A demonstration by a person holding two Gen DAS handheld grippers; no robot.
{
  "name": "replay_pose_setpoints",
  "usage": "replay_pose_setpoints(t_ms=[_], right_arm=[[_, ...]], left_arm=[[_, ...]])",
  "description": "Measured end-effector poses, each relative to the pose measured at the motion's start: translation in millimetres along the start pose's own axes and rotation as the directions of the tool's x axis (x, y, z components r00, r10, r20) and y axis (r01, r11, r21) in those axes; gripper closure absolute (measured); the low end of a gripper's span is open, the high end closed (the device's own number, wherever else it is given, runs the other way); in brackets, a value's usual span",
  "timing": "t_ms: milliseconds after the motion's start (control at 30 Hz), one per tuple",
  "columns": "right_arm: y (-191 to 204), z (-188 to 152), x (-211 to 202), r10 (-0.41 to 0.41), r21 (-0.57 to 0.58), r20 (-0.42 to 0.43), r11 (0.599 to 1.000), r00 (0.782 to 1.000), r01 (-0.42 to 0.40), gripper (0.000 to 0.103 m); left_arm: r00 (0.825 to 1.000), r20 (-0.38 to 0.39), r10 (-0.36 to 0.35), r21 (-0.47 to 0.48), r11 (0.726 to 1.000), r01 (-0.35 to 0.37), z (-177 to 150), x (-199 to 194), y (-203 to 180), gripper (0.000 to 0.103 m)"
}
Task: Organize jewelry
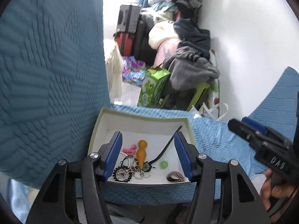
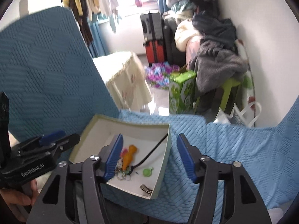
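Jewelry [image 1: 129,169] lies heaped in an open box [image 1: 142,120] on a blue cover [image 2: 233,149]; left gripper [image 1: 148,155] and right gripper [image 2: 149,156] fingers spread, holding nothing.

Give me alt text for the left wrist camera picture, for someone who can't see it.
An open hand-held gripper, holding nothing, hangs over a shallow white box on a blue quilted cover; the box holds an orange peg-shaped piece, tangled bracelets, a green charm and a black strap. The other hand-held gripper enters at right.
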State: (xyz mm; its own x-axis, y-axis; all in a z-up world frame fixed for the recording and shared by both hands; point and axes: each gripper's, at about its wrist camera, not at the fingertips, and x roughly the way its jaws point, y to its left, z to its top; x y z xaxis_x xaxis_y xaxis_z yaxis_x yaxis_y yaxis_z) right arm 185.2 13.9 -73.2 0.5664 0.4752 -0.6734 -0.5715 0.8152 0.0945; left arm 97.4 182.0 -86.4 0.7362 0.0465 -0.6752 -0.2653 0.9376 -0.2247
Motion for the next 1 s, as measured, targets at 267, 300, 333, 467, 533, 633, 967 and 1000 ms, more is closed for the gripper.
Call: replay_pose_setpoints(t_ms=[267,300,333,467,533,633,967,1000], right_arm=[[2.1,22.8,-76.4,-0.015,-0.011,0.159,1.0,0.987,0.017,0.013],[2.0,22.1,-82.9,-0.02,-0.012,0.171,1.0,0.985,0.022,0.009],[0.7,20.6,-89.4,-0.032,-0.01,0.182,0.999,0.983,0.034,0.006],[-6.5,8.1,-113.4,-0.082,0.004,0.217,0.997,0.973,0.083,0.0],[-6.8,1.8,-120.6,-0.089,-0.006,0.217,0.996,0.972,0.092,0.0],[-6.9,-6.2,-125.5,-0.097,-0.017,0.21,0.995,0.973,0.103,0.0],[-13.8,-44.8,-111.6,-0.103,0.023,0.124,0.995,0.987,0.1,0.0],[-13.8,-48.9,-110.8,-0.103,0.023,0.118,0.995,0.988,0.101,0.0]], left_arm=[[0.994,0.109,0.002,0.03,1.0,-0.006,16.6,-53.2,-19.0,0.023],[0.993,0.114,0.0,0.032,0.999,-0.004,16.6,-58.1,-21.2,0.023],[0.993,0.119,-0.002,0.034,0.999,-0.003,16.0,-61.3,-22.3,0.021],[0.991,0.135,0.013,0.036,0.999,-0.018,7.1,-76.2,-26.6,0.016],[0.99,0.138,0.024,0.026,0.999,-0.027,3.1,-80.2,-26.6,0.013],[0.99,0.136,0.036,0.032,0.999,-0.041,-3.5,-83.2,-29.5,0.004],[0.99,0.127,0.057,0.034,0.998,-0.062,-26.1,-85.6,-33.0,0.0],[0.991,0.12,0.061,0.036,0.997,-0.066,-28.8,-84.8,-32.4,0.0]])
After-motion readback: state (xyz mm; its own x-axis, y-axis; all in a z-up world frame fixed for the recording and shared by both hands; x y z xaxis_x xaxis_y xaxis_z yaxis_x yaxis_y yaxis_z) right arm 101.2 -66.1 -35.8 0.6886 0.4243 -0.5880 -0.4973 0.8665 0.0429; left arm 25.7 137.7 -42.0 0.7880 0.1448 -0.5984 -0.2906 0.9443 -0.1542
